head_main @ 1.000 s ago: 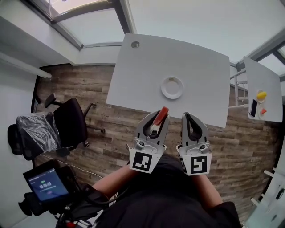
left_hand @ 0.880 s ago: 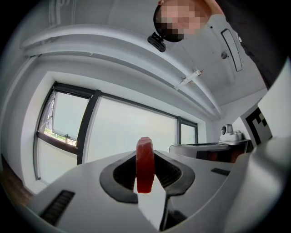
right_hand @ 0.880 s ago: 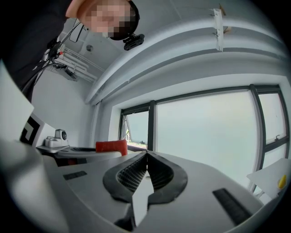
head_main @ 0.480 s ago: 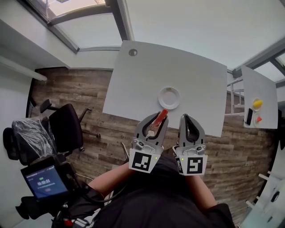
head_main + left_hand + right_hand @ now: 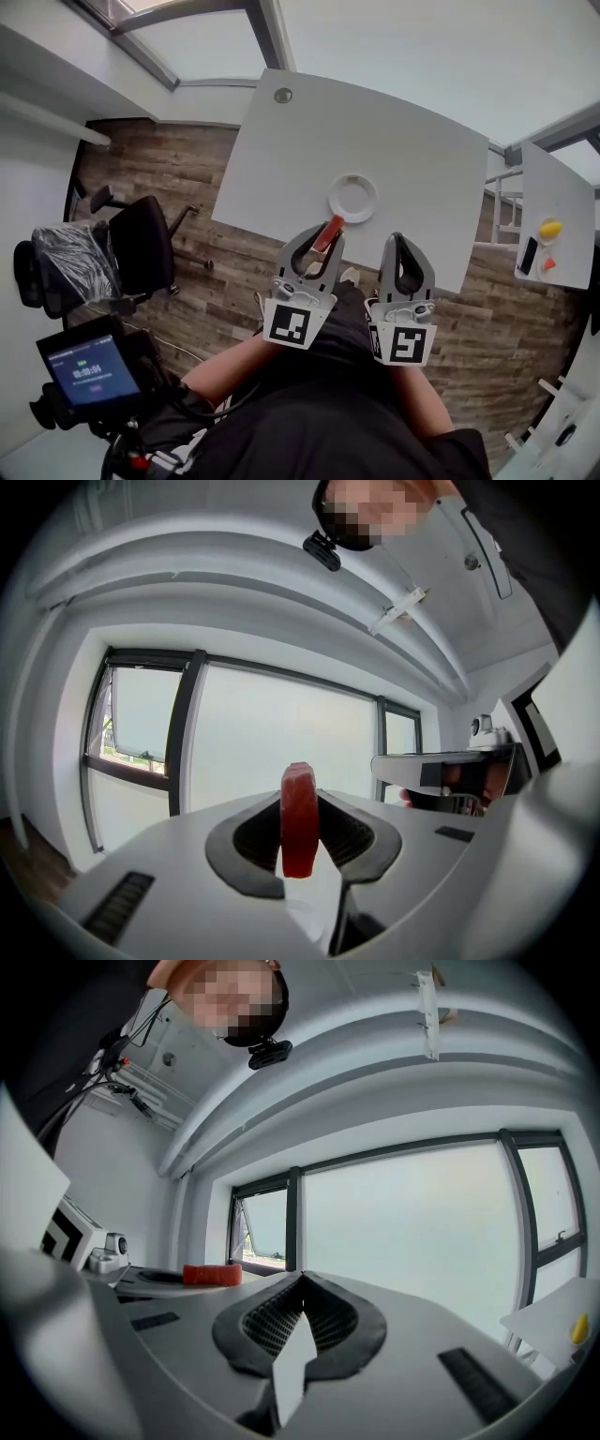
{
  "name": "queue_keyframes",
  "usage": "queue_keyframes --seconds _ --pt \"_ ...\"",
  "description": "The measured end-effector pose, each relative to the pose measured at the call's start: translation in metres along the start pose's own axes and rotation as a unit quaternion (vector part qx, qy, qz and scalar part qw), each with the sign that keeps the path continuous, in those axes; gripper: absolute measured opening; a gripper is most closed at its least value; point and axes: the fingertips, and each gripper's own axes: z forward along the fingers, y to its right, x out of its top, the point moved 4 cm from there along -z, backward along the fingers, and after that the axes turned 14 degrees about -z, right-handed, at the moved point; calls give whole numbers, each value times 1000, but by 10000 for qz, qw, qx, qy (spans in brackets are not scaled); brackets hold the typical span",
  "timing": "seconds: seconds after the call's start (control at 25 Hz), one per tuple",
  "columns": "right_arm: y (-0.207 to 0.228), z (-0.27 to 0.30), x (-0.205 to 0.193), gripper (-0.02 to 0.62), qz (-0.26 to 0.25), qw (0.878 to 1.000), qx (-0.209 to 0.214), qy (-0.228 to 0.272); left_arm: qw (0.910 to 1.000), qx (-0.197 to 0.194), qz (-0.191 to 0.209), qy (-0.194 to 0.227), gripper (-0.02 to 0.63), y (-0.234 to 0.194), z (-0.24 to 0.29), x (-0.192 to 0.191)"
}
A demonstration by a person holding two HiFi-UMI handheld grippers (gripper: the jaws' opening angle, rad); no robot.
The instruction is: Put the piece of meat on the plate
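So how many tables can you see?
2. The big white table with the plate is straight ahead; a smaller white table stands at the right edge. More may be out of view.

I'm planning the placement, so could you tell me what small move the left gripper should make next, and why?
Probably ease the left gripper forward until the piece of meat hangs over the plate. Its jaws are shut on the meat, which shows just short of the plate's near rim, and the plate is bare.
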Motion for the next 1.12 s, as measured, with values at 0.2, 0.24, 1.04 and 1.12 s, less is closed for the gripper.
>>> queue_keyframes --seconds 0.2,0.24,1.04,1.12 --pt "17 5 -10 5 59 9998 212 8 9995 241 -108 -168 94 1 12 -9" --pt "19 7 -11 5 77 9997 252 4 9993 272 -173 -214 94 0 15 -12" --pt "20 39 -30 5 187 9976 659 -115 9931 -24 42 -1170 94 -44 82 -80" --pt "19 35 -29 5 222 9979 600 -136 9919 -46 53 -1268 94 -48 82 -91"
